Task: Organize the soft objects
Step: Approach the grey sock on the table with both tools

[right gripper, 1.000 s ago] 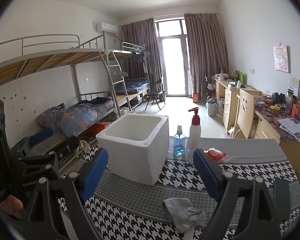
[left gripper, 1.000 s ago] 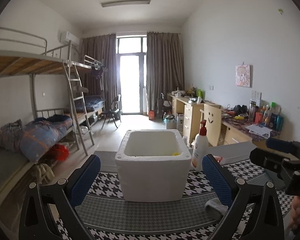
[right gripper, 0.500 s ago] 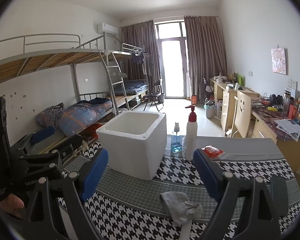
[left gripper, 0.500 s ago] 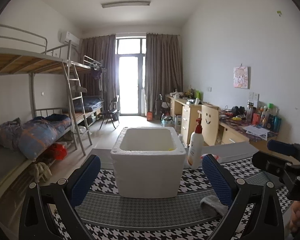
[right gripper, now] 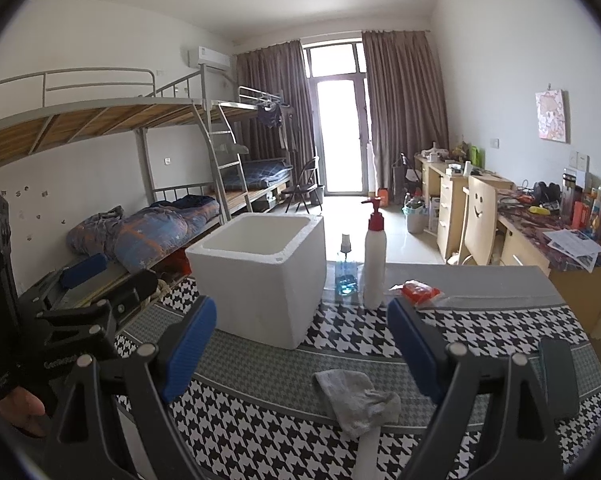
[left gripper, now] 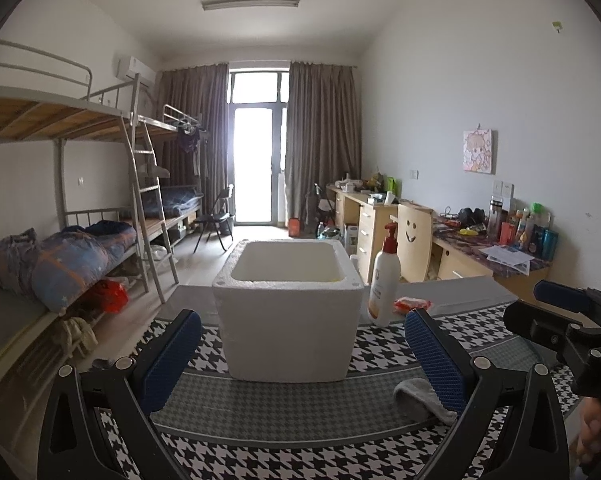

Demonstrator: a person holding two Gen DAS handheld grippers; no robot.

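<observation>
Open bench (right gripper: 480,328) lies around the grey cloth (right gripper: 356,398); behind it the foam box (right gripper: 260,280) and pump bottle (right gripper: 374,264) block passage farther back.

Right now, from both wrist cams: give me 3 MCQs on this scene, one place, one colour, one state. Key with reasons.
1. Where does the grey sock lie?
A. inside the foam box
B. on the houndstooth cloth, nearer the cameras than the box
C. on the desk

2. What colour is the pump bottle's pump head?
A. red
B. green
C. black

3. How does the right gripper stand?
A. shut on the sock
B. shut, empty
C. open, empty

Key: B, it lies crumpled on the houndstooth cloth before the foam box; A, the pump is red above a white body; C, the blue pads stand wide apart with nothing between.
</observation>
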